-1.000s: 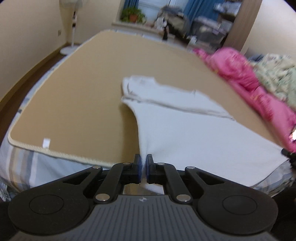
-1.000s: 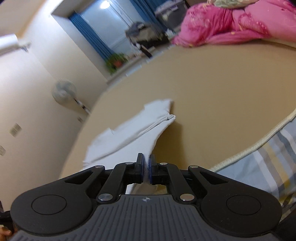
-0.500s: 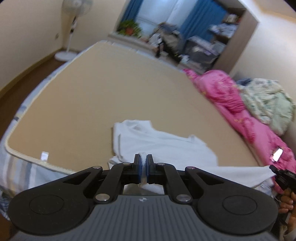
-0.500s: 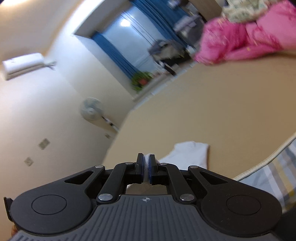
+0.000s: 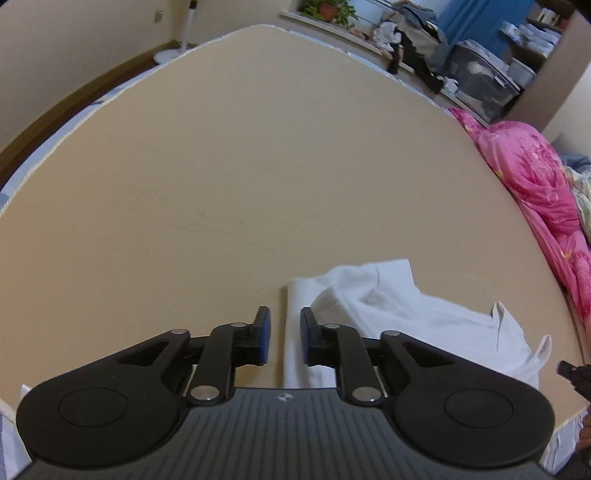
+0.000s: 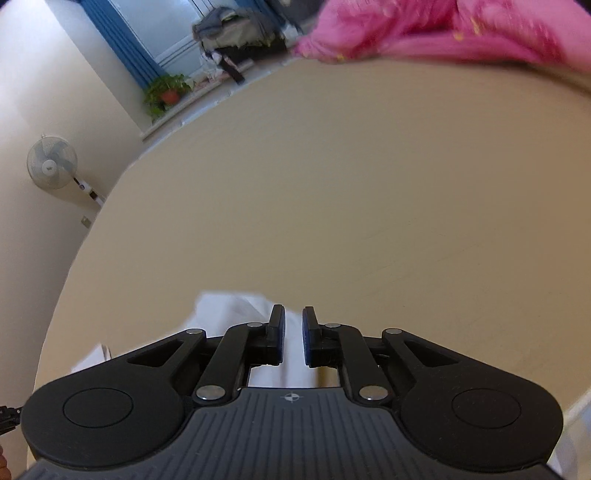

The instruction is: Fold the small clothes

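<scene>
A white small shirt (image 5: 424,325) lies folded on the tan mat (image 5: 258,166), low and right in the left wrist view. My left gripper (image 5: 285,321) hangs over the shirt's left edge. Its jaws are opening, and a strip of the white cloth shows between them without the pads pressing on it. In the right wrist view the shirt (image 6: 229,310) peeks out under my right gripper (image 6: 293,317). Those jaws are opening too, a narrow gap with white cloth seen through it. Most of the shirt is hidden behind the gripper bodies.
A pink quilt (image 5: 535,184) is heaped along the mat's right side, also pink quilt (image 6: 424,33) at the far edge. Beyond the bed are a potted plant (image 6: 166,92), a standing fan (image 6: 51,162) and piled boxes (image 5: 480,81). The mat's near edge (image 6: 580,402) is close.
Both grippers swept forward and down over the mat, carrying the shirt's hem onto the rest of the shirt. Their jaws, shut on the cloth before, have parted.
</scene>
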`<state>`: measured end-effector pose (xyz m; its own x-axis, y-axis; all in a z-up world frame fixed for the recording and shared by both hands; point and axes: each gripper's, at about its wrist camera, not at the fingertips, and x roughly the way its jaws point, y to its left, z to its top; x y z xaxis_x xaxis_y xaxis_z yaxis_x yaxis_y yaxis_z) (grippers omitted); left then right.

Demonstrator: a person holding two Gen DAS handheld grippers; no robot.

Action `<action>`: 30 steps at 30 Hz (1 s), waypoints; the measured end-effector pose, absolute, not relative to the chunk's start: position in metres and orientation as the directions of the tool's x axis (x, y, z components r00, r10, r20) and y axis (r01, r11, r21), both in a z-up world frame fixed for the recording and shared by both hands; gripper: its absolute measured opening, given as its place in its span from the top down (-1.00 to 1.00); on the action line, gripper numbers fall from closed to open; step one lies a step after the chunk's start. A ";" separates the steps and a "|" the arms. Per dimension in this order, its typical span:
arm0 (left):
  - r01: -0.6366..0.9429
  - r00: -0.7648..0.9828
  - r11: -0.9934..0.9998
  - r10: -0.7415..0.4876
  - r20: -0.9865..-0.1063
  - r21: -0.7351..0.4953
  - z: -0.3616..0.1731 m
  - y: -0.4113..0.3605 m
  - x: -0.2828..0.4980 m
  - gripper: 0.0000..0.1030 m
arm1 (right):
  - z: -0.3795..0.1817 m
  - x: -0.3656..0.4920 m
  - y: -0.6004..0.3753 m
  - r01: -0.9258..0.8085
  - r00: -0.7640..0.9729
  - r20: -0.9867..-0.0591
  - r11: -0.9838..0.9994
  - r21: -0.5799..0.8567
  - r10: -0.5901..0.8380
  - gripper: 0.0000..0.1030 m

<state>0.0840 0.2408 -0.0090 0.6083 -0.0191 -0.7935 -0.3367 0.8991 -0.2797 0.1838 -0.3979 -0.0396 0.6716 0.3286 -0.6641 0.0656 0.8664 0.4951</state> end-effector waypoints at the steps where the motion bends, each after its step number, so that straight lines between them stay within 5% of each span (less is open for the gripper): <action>1: -0.320 0.601 0.910 -0.021 -0.799 -0.264 -0.012 0.243 0.084 0.35 | -0.043 0.187 -0.399 0.052 0.649 -0.676 0.865 0.499 0.351 0.78; 5: -0.257 0.548 0.949 -0.011 -0.837 -0.181 -0.025 0.229 0.093 0.25 | -0.046 0.191 -0.378 -0.130 0.613 -0.685 0.905 0.404 0.394 0.28; 14: -0.202 0.567 0.976 0.054 -0.822 -0.075 -0.041 0.195 0.128 0.20 | -0.060 0.224 -0.316 -0.300 0.623 -0.708 0.938 0.176 0.332 0.27; 15: -0.200 0.571 0.977 0.052 -0.819 -0.078 -0.044 0.193 0.131 0.26 | -0.062 0.228 -0.315 -0.306 0.633 -0.704 0.939 0.155 0.323 0.27; 17: -0.173 0.580 0.981 0.033 -0.814 -0.084 -0.048 0.190 0.139 0.78 | -0.064 0.234 -0.314 -0.306 0.651 -0.684 0.938 0.160 0.329 0.27; 20: -0.160 0.621 0.986 0.063 -0.781 -0.048 -0.042 0.185 0.142 0.83 | -0.063 0.241 -0.323 -0.299 0.648 -0.672 0.931 0.209 0.359 0.91; 25: -0.236 0.722 0.967 0.109 -0.683 -0.096 -0.023 0.191 0.147 0.86 | -0.036 0.242 -0.355 -0.165 0.797 -0.498 0.916 0.365 0.342 0.93; 30: -0.277 0.695 0.957 0.141 -0.705 -0.081 -0.038 0.190 0.171 0.87 | -0.048 0.263 -0.355 -0.039 0.799 -0.556 0.941 0.335 0.231 0.92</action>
